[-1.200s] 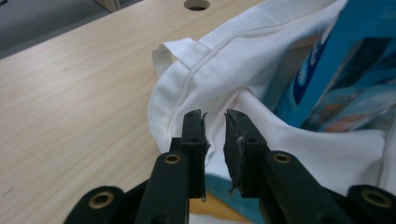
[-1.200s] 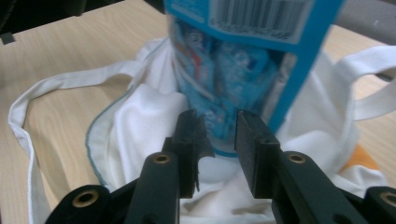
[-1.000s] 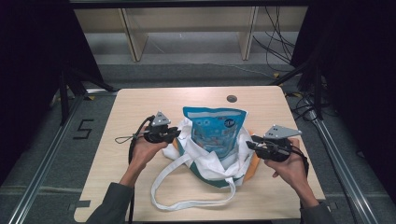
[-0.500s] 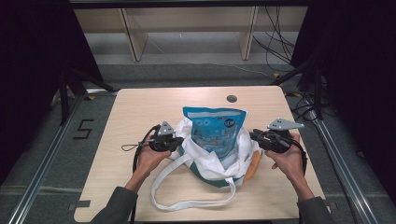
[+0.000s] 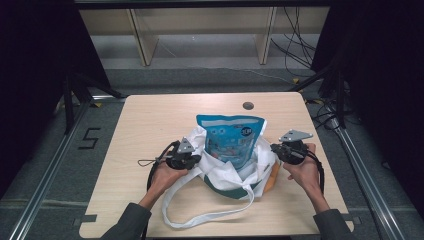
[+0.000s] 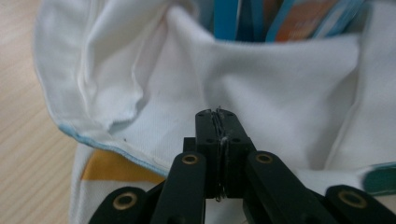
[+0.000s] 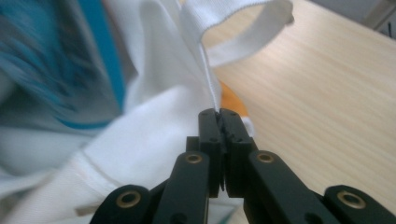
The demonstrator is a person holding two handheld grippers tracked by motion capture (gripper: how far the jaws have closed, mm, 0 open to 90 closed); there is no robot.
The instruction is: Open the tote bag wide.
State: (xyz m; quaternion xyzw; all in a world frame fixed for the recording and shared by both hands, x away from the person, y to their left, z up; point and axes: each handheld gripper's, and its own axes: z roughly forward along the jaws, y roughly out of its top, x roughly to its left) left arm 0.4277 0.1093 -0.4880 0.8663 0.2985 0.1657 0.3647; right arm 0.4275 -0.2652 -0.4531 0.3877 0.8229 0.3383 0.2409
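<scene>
Item: white cloth tote bag (image 5: 227, 172), lying toward the near edge of the tabletop (image 5: 150, 120), midway between its left and right edges, mouth facing the far edge. A blue printed pouch (image 5: 231, 137) stands out of the mouth, leaning toward the far edge.

Holds: we see the left gripper (image 5: 192, 159) at the bag's left rim; in the left gripper view its jaws are together, with white fabric (image 6: 261, 93) bunched right at the tips (image 6: 218, 122). We judge a thin fold is pinched there. The right gripper (image 5: 277, 150) sits at the right rim; in the right gripper view its jaws are clamped on a hemmed edge of the cloth (image 7: 210, 88) at the tips (image 7: 219, 119).

Risks, as we judge them: both holds take only a thin margin of cloth, so an uneven pull could slip one side free. The pouch is tall and glossy; a tilt of the bag could let it slide out toward the far edge. The long strap loop (image 5: 200, 220) trails toward the near edge and could snag a forearm.

Materials: soft, creased woven cotton with a ribbed webbing strap (image 7: 233, 18); teal and orange panels beneath; slick plastic film pouch; pale, smooth wood-grain tabletop.
</scene>
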